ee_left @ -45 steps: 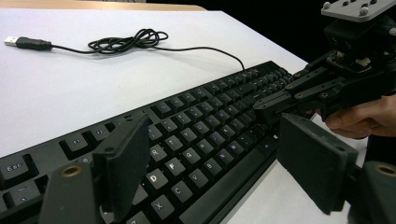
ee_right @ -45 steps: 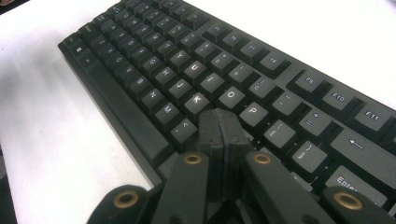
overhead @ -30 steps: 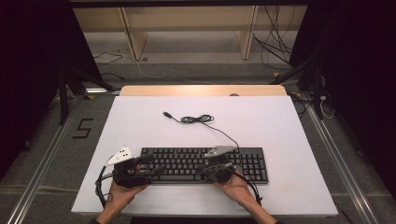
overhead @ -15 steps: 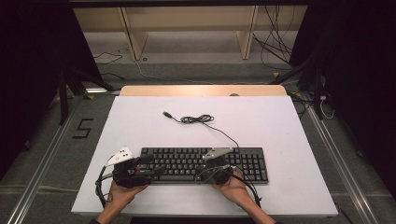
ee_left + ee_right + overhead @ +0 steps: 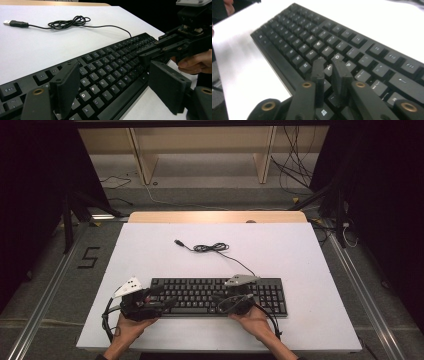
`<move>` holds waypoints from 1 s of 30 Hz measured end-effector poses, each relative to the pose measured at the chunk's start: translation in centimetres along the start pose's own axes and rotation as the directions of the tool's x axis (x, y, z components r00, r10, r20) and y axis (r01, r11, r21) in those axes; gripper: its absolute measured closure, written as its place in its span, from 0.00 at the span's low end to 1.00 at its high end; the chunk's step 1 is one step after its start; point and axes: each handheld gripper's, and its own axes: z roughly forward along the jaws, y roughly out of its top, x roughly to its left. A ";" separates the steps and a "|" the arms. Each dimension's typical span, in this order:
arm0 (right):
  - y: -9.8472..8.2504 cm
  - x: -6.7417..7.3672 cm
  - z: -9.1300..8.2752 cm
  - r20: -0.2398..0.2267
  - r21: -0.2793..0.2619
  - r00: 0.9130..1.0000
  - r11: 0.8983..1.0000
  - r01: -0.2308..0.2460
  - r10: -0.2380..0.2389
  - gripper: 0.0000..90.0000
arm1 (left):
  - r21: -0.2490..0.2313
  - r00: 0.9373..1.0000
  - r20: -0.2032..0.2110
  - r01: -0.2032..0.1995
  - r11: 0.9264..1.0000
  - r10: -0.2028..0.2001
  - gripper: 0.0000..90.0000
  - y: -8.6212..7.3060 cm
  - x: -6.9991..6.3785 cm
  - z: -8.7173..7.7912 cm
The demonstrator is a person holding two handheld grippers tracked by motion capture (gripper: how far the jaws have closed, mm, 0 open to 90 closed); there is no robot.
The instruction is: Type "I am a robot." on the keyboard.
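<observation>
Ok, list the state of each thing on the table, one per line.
Keyboard: flat on the table, near edge, keys up.
Cable: loosely coiled behind the keyboard, plug free, unplugged.
Left tongs: wide open over the keyboard's left keys, holding nothing.
Right tongs: just opening, narrow gap, nothing between, over the right-hand letter keys.

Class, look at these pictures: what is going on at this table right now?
A person works a black keyboard on a white table with two tools. The left hand-held gripper hovers open over the left-hand keys. The right hand-held gripper, jaws narrowly apart and just opening with nothing between them, points at the keys around O and L. The keyboard's cable lies unplugged behind it.
</observation>
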 end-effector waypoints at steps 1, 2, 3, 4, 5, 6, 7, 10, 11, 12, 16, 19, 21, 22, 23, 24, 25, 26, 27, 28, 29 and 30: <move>0.0 -0.1 -0.2 -0.001 -0.007 1.000 1.000 0.000 0.000 0.88 | -0.001 1.000 0.000 0.001 1.000 -0.001 0.28 0.0 0.0 0.0; 0.0 -0.1 -0.3 -0.002 -0.012 1.000 1.000 0.000 0.000 0.86 | 0.000 1.000 -0.001 0.002 1.000 -0.002 0.28 0.0 0.0 0.0; 0.0 -0.2 -0.5 -0.003 -0.018 1.000 1.000 -0.003 0.003 0.85 | -0.001 1.000 0.000 0.002 1.000 -0.002 0.28 0.0 0.1 0.0; 0.0 -0.2 -0.6 -0.005 -0.023 1.000 1.000 -0.004 0.004 0.84 | -0.001 1.000 0.000 0.002 1.000 -0.002 0.28 0.0 0.1 0.0; 0.0 -0.3 -0.8 -0.005 -0.026 1.000 1.000 -0.009 0.009 0.82 | -0.002 1.000 0.000 0.002 1.000 -0.002 0.28 0.0 0.1 0.0; 0.0 -0.3 -1.0 -0.008 -0.033 1.000 0.999 -0.012 0.011 0.80 | -0.002 1.000 0.000 0.001 1.000 -0.001 0.28 0.0 0.0 0.0; -0.1 -0.4 -1.1 -0.010 -0.040 1.000 0.999 -0.009 0.009 0.78 | -0.001 1.000 0.001 0.001 1.000 -0.001 0.28 0.0 0.0 0.0; 0.0 -0.5 -1.7 -0.014 -0.057 1.000 0.998 -0.011 0.010 0.69 | 0.000 1.000 0.001 0.001 1.000 -0.001 0.28 0.0 0.0 0.0; -0.1 -0.5 -1.9 -0.015 -0.065 1.000 0.998 -0.012 0.011 0.67 | -0.001 1.000 0.001 0.000 1.000 0.000 0.28 0.0 0.0 0.0; -0.1 -0.6 -2.1 -0.019 -0.071 1.000 0.997 -0.012 0.010 0.65 | -0.001 1.000 0.002 0.001 1.000 -0.001 0.28 0.0 0.1 0.0; 0.0 -0.7 -2.9 -0.014 -0.099 1.000 0.995 -0.015 0.014 0.57 | 0.001 1.000 0.003 0.002 1.000 -0.002 0.28 0.0 0.1 -0.1; 0.0 -0.7 -3.5 -0.011 -0.118 1.000 0.993 -0.014 0.013 0.51 | 0.003 1.000 0.003 0.002 1.000 -0.002 0.27 0.0 0.1 -0.1; 0.0 -0.7 -3.8 -0.011 -0.126 1.000 0.992 -0.016 0.015 0.49 | 0.004 1.000 0.003 0.002 1.000 -0.002 0.27 0.0 0.1 0.0; -0.1 -0.7 -4.0 -0.012 -0.135 1.000 0.991 -0.014 0.013 0.48 | 0.004 1.000 0.003 0.002 1.000 -0.002 0.27 0.0 0.1 0.0; -0.2 -0.7 -4.3 -0.010 -0.140 1.000 0.990 -0.016 0.015 0.47 | 0.004 1.000 0.004 0.002 1.000 -0.002 0.27 0.0 0.1 -0.1; -0.3 -0.7 -4.4 -0.009 -0.144 1.000 0.989 -0.017 0.016 0.47 | 0.004 1.000 0.004 0.002 1.000 -0.002 0.27 0.0 0.1 -0.1; -0.4 -0.8 -4.6 -0.009 -0.148 1.000 0.989 -0.018 0.017 0.46 | 0.005 1.000 0.004 0.001 1.000 -0.001 0.27 0.0 0.1 0.0; -0.5 -0.8 -4.8 -0.008 -0.151 1.000 0.988 -0.021 0.020 0.45 | 0.005 1.000 0.004 0.002 1.000 -0.002 0.27 0.0 0.1 0.0; -0.6 -0.9 -4.9 -0.008 -0.155 1.000 0.988 -0.022 0.021 0.45 | 0.005 1.000 0.004 0.002 1.000 -0.002 0.27 0.0 0.1 0.0; -0.7 -0.9 -5.1 -0.005 -0.159 1.000 0.987 -0.023 0.022 0.45 | 0.005 1.000 0.004 0.001 1.000 -0.001 0.27 0.0 0.1 0.0; -0.8 -0.9 -5.2 -0.003 -0.163 1.000 0.986 -0.022 0.021 0.44 | 0.005 1.000 0.005 0.001 1.000 -0.001 0.27 0.0 0.1 0.0; -0.9 -1.0 -5.4 -0.001 -0.167 1.000 0.986 -0.023 0.023 0.44 | 0.005 1.000 0.005 0.001 1.000 -0.001 0.27 0.0 0.1 0.0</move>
